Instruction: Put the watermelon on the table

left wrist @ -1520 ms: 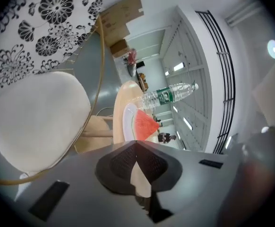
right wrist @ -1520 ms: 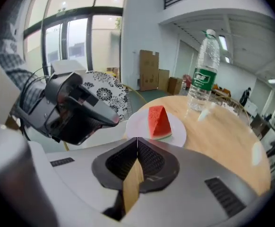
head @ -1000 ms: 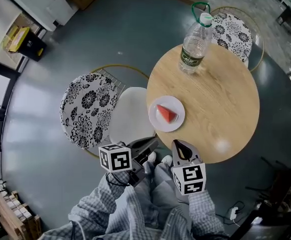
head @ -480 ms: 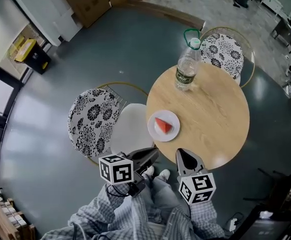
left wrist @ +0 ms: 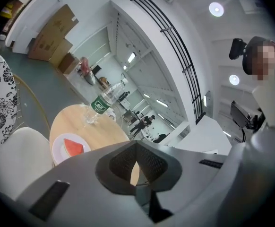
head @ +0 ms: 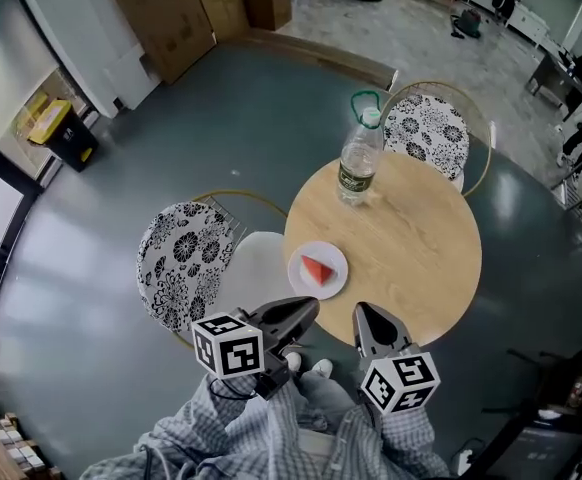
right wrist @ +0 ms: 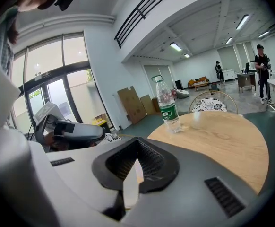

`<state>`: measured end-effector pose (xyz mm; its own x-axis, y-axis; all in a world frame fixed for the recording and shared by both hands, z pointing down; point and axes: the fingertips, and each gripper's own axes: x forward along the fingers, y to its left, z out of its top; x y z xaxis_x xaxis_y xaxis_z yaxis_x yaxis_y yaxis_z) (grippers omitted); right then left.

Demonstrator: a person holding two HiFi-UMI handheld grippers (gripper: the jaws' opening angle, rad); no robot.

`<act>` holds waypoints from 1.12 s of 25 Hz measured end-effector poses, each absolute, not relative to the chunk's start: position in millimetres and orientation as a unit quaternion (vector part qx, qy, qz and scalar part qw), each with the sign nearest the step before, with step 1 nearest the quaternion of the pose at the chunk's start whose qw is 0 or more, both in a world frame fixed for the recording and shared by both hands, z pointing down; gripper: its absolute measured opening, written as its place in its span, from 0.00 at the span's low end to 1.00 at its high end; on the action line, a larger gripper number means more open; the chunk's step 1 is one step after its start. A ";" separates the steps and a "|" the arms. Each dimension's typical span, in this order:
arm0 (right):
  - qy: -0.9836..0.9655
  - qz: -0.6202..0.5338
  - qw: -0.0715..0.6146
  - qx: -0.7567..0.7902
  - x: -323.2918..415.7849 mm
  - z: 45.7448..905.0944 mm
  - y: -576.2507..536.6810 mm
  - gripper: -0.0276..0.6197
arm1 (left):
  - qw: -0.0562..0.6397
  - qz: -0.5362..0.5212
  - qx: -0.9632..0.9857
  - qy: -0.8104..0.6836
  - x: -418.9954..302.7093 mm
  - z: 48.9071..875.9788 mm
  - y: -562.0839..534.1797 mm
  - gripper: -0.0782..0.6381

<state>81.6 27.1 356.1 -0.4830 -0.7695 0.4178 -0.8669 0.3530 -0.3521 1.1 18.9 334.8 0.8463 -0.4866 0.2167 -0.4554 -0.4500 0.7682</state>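
Over the last second the left gripper (head: pixel 312 306) and right gripper (head: pixel 362 312) rise short of the table (head: pixel 416 243), jaws together and empty, while the watermelon (head: pixel 314 269) stays on its plate (head: pixel 337 268) near the table's edge, so the task looks already done.

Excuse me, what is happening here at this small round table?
A person holds a hand-held gripper in each hand, just short of the near edge of the round wooden table. The left hand-held gripper and the right hand-held gripper are both shut and empty. A watermelon slice lies on a white plate on the table, and a water bottle stands further back. Neither gripper touches anything.
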 end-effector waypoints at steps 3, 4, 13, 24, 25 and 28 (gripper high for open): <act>-0.819 0.262 0.079 0.504 84.9 341.9 24.5 0.05 | 0.432 -0.025 0.859 -0.272 3.5 320.9 16.5 0.12; -0.820 0.259 0.075 0.504 85.3 337.5 23.8 0.05 | 0.427 -0.025 0.862 -0.271 4.2 317.1 15.9 0.12; -0.831 0.238 0.042 0.501 82.0 307.8 17.1 0.05 | 0.377 -0.031 0.887 -0.266 5.8 290.4 7.9 0.12; -0.834 0.233 0.035 0.499 82.4 299.9 14.3 0.05 | 0.364 -0.032 0.892 -0.265 8.3 286.6 5.9 0.12; -0.834 0.233 0.035 0.498 82.2 300.2 14.4 0.05 | 0.360 -0.029 0.894 -0.265 9.1 286.6 6.1 0.12; -0.835 0.235 0.035 0.497 82.1 301.4 15.0 0.05 | 0.357 -0.027 0.896 -0.264 11.6 287.1 6.7 0.12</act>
<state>82.1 15.0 301.4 -0.5042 -0.8129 0.2916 -0.8456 0.3961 -0.3578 11.6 6.7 287.1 0.8594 -0.4916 0.1405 -0.4532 -0.6053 0.6544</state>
